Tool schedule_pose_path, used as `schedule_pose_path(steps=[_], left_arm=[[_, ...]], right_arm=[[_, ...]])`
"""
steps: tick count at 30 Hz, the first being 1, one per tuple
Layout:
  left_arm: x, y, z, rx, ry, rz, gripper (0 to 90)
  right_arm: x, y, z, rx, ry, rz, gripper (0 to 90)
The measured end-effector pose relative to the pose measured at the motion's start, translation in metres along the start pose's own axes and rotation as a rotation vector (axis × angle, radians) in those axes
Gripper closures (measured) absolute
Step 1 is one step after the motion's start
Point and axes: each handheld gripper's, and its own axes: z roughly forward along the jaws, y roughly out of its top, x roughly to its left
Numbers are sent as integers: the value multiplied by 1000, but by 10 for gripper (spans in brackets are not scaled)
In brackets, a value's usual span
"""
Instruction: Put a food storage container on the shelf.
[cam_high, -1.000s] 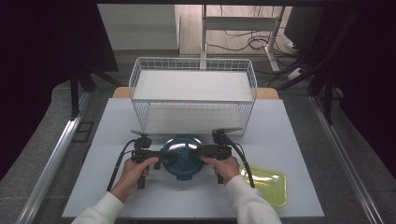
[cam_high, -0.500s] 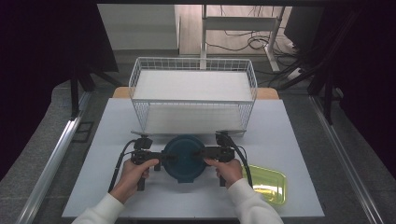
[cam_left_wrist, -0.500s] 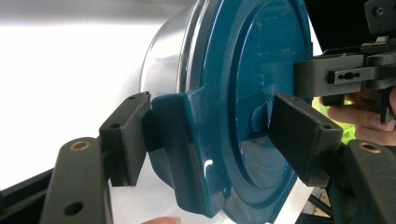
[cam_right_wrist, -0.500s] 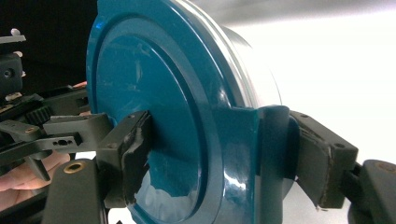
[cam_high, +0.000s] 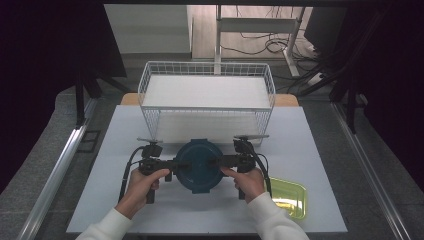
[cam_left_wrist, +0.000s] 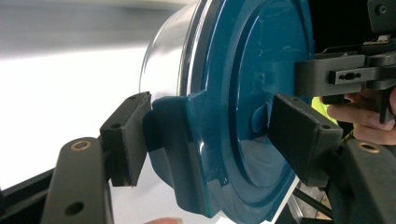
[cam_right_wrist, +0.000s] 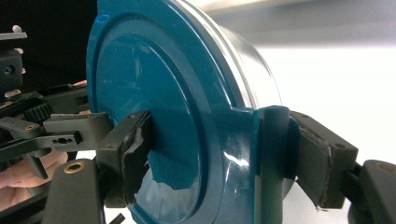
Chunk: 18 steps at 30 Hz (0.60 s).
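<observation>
A round clear container with a dark teal lid hangs between both grippers near the table's front middle. My left gripper grips its left side and my right gripper its right side. In the left gripper view the lid stands on edge, and my left gripper has one pad on the lid's side tab and one on its top face; these jaws have just closed a little. In the right gripper view my right gripper pinches the lid likewise, one pad on the top face and one on the tab.
A white wire basket stands at the back of the white table, just beyond the container. A yellow-green tray lies at the front right beside the person's right wrist.
Both grippers and the container between them have risen a little and drifted slightly toward the basket.
</observation>
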Motion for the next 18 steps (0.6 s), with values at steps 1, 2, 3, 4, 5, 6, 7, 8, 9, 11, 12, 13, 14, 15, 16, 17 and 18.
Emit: schedule_pose_path(steps=[1,2,3,4,5,6,7,8,9,11,12,13,14,15,16,17,18], left_arm=[[-1,1,-1,-1,1,3,318],[-3,1,-2,-4,1,8,319],[-4,1,-2,-6,0,9,319],[-5,2,-3,-4,2,13,319],[-6,3,-4,-6,1,15,319],[-8,3,-5,-9,1,19,319],[-9,4,-6,-9,1,24,319],[-11,5,-7,-11,2,28,319],[-13,5,-8,-11,0,30,319],[-16,7,-9,-18,-5,37,320],[-18,8,-10,-20,-7,42,321],[-19,9,-11,-23,-9,46,321],[-22,10,-11,-25,-12,48,321],[-23,11,-12,-28,-11,51,321],[-24,12,-12,-27,-12,55,322],[-25,13,-12,-28,-15,54,322],[-27,14,-12,-27,-15,58,322]], right_arm=[[1,0,-2,-4,0,-4,261],[2,1,-3,-6,1,-10,260],[3,1,-5,-9,2,-9,261],[4,1,-7,-15,2,-14,260],[4,1,-7,-15,2,-14,260],[5,0,-8,-19,3,-14,260],[6,0,-10,-24,3,-15,261],[7,0,-12,-29,4,-16,261],[8,0,-14,-32,3,-16,260],[11,0,-17,-43,-1,-22,260],[13,0,-20,-50,-4,-30,261],[14,0,-23,-57,-7,-36,261],[15,0,-25,-60,-9,-37,260],[16,0,-28,-65,-11,-44,261],[17,1,-29,-69,-12,-44,260],[17,1,-31,-72,-13,-49,260],[18,1,-32,-74,-13,-50,260]])
